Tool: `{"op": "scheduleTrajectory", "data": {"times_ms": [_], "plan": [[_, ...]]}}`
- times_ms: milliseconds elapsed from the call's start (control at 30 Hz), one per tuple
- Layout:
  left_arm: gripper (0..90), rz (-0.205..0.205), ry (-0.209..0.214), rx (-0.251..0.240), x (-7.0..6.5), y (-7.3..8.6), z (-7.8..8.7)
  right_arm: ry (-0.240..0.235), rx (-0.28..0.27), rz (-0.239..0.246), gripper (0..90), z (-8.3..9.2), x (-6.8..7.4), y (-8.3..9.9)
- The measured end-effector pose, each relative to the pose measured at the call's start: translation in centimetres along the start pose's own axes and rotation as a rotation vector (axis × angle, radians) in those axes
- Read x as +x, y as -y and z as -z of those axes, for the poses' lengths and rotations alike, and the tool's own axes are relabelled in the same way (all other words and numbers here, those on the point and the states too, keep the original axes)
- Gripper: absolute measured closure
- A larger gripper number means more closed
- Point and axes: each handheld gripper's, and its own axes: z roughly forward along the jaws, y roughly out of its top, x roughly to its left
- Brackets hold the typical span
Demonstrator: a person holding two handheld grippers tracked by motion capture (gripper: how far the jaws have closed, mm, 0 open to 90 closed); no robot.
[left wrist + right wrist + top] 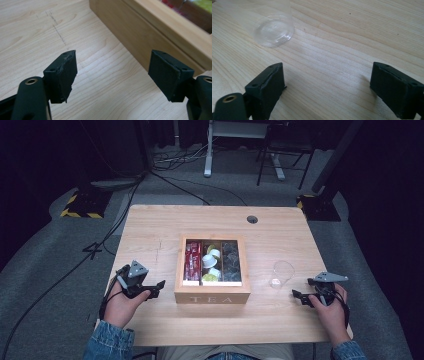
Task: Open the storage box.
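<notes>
A pale wooden table stands on grey carpet, with a round cable hole near its far edge. Black cables trail across the floor behind it. A yellow-and-black striped base sits off the table's far left corner, and white desk legs and a dark chair frame stand beyond

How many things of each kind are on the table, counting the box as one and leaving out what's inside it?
Wooden tea box: 1
Clear plastic cup: 1
Handheld grippers: 2, the left gripper and the right gripper, both with jaws apart and nothing between them
Total: 4
</notes>
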Motion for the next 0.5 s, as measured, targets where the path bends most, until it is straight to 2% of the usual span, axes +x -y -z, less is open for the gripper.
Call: {"op": "scheduleTrajectory", "data": {"times_ms": [133,400,500], "plan": [[24.3,0.007,0.029,-0.013,-0.7,-0.5,0.7,0.0,0.0,0.0,12.2,0.0,0.0,0.0],[26.7,-0.036,0.095,-0.041,-2.5,-1.5,1.5,0.0,0.0,0.0,12.2,0.0,0.0,0.0],[26.5,-0.037,0.141,-0.042,-3.2,-1.7,1.3,0.0,0.0,0.0,12.2,0.0,0.0,0.0]]}}
